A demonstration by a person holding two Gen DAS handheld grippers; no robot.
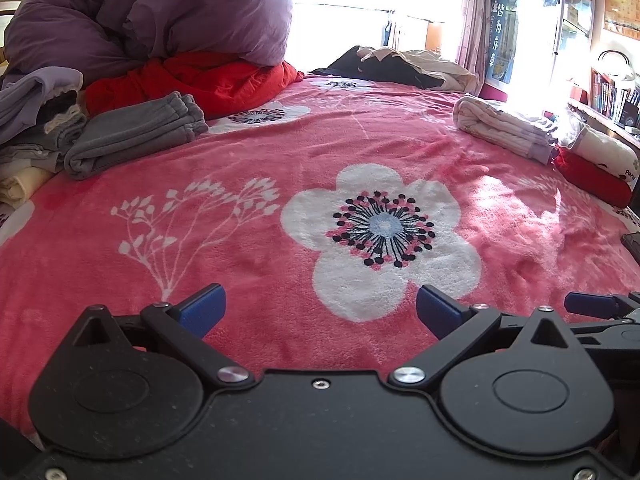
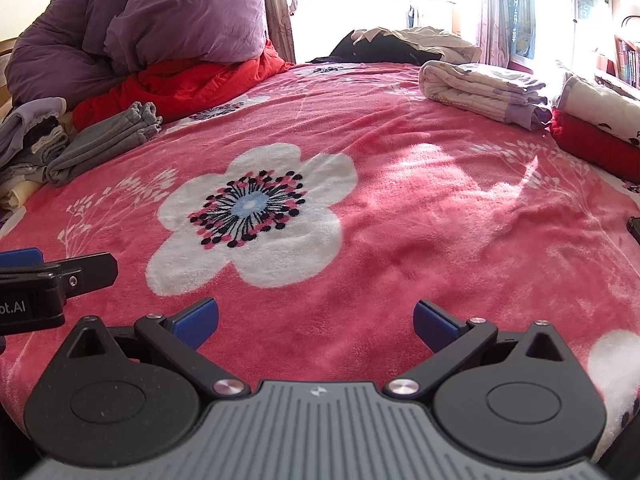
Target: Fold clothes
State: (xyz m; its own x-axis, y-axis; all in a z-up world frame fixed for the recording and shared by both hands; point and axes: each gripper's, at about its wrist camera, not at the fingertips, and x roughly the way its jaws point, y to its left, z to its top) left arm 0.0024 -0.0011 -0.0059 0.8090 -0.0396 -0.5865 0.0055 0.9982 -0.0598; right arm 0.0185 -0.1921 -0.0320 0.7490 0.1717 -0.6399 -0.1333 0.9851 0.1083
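Grey folded garment: lies on the pink blanket, far-left of the big white flower printed on it. Folded flat, layered edges toward the far end. No gripper touches it.

Left of the flower and just beside the grey garment, at the blanket edge: a stack of clothes, lilac on top, cream at the bottom.

Beyond the flower, far left: red bedding with a purple duvet heaped on it.

Beyond the flower, centre, near the window: a dark and beige pile of cloth.

Far-right of the flower: a folded pale quilt; next to it a red item under a white one.

Left gripper: near side of the flower, above bare blanket. Blue pads wide apart, nothing between them.

Right gripper: near-right of the flower, above bare blanket. Pads likewise spread wide, empty. The left gripper's tip shows at the left edge of the right wrist view, near-left of the flower; the two are side by side, apart.
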